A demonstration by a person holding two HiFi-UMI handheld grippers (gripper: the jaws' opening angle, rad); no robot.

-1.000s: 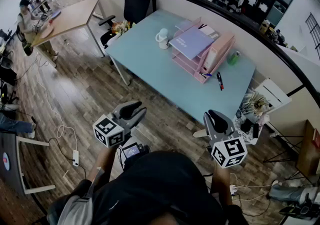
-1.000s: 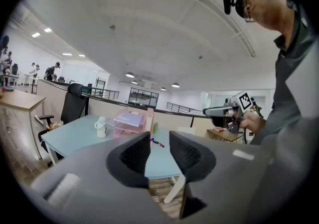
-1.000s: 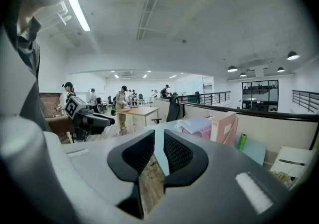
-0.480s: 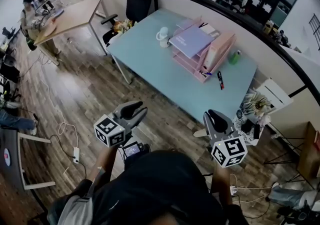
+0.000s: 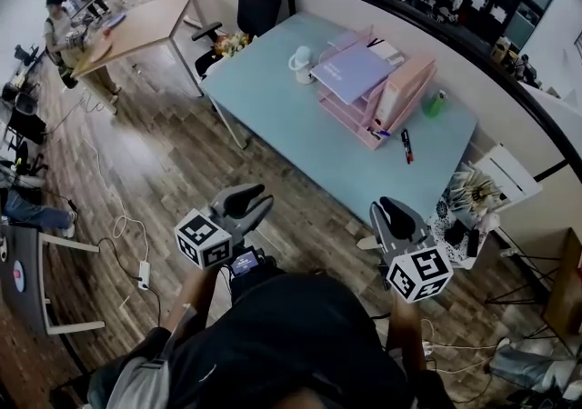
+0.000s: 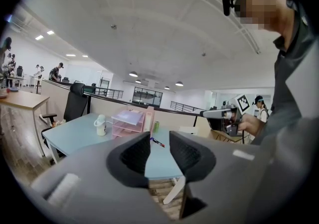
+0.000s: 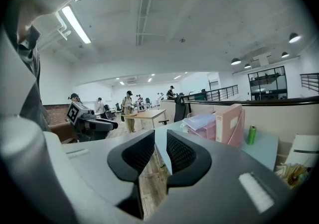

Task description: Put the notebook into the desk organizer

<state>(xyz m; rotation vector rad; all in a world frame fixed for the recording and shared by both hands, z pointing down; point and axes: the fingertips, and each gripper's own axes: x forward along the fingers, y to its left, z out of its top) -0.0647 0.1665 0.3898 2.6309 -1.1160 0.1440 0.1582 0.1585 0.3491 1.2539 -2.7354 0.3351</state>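
Notebook (image 5: 350, 71) lies on top tray of organizer (image 5: 400, 94), bench (image 5: 273, 98) at 12 o'clock | left gripper (image 5: 241, 203), right gripper (image 5: 393, 214) pressed together, empty | step: approach or finished

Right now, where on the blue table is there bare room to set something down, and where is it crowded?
The near-left half of the table is bare, from the white mug down to the front edge. A smaller patch lies right of the pen. The far right is crowded: pink organizer, green can.
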